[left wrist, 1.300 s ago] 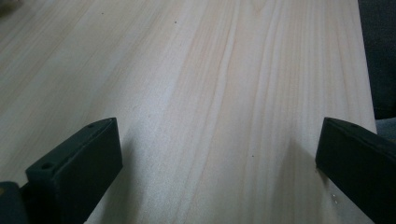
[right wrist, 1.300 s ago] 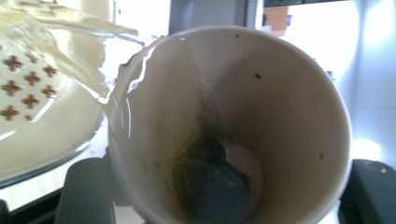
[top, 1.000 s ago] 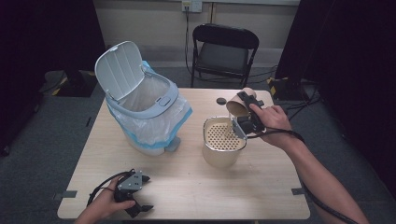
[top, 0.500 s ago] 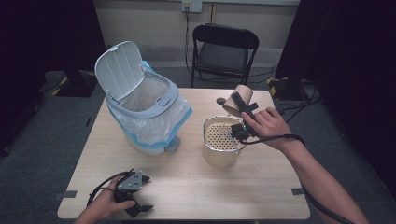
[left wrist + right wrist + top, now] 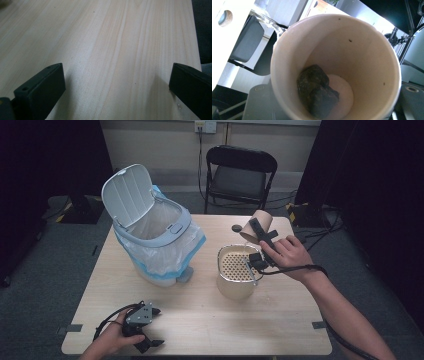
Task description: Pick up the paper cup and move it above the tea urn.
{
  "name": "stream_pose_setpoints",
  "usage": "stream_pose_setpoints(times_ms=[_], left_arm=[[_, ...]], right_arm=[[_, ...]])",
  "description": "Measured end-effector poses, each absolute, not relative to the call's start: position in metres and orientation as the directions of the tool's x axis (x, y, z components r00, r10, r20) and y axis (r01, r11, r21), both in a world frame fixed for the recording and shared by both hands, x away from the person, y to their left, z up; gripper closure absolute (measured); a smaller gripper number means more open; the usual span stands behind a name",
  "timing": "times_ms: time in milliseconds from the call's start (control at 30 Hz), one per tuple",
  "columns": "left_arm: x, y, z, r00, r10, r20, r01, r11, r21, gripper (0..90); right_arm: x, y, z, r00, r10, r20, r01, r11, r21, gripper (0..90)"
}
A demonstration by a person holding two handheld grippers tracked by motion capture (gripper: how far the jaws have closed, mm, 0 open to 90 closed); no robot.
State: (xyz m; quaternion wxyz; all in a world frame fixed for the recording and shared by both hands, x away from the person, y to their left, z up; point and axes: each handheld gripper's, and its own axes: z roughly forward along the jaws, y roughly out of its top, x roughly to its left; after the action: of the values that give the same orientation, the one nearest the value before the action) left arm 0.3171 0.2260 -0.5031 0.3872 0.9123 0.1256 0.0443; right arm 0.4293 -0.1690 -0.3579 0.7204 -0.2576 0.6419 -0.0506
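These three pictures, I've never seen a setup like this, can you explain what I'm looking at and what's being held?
A person sits at a wooden table with a hand-held two-jaw gripper in each hand. The high view looks down from above. The other two come from cameras riding on the grippers.

The left gripper rests near the table's front edge, jaws wide apart over bare wood, as the left gripper view shows. The right gripper is shut on a paper cup, tipped on its side above a beige container with a perforated insert. The right gripper view looks into the cup, where dark wet lumps sit at the bottom.

Also on the table: a small lidded bin lined with a bag, lid up, and a small dark cap.
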Motion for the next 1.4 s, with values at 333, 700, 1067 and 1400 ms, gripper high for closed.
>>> stream_pose_setpoints(times_ms=[333,700,1067,1400], left_arm=[[0.317,0.226,-0.503,0.965,0.263,-0.016,0.195,-0.669,0.717,0.0],[0.317,0.226,-0.503,0.965,0.263,-0.016,0.195,-0.668,0.718,0.0],[0.317,0.226,-0.503,0.965,0.264,-0.017,0.195,-0.668,0.718,0.0],[0.317,0.226,-0.503,0.965,0.263,-0.016,0.194,-0.669,0.717,0.0]], right_arm=[[0.414,-0.165,-0.363,0.338,-0.543,-0.768,-0.160,0.771,-0.616,32.1],[0.413,-0.174,-0.368,0.356,-0.600,-0.716,-0.122,0.730,-0.673,32.1],[0.412,-0.163,-0.369,0.391,-0.615,-0.685,-0.119,0.704,-0.700,32.2],[0.413,-0.164,-0.363,0.330,-0.581,-0.744,-0.153,0.745,-0.650,32.0]])
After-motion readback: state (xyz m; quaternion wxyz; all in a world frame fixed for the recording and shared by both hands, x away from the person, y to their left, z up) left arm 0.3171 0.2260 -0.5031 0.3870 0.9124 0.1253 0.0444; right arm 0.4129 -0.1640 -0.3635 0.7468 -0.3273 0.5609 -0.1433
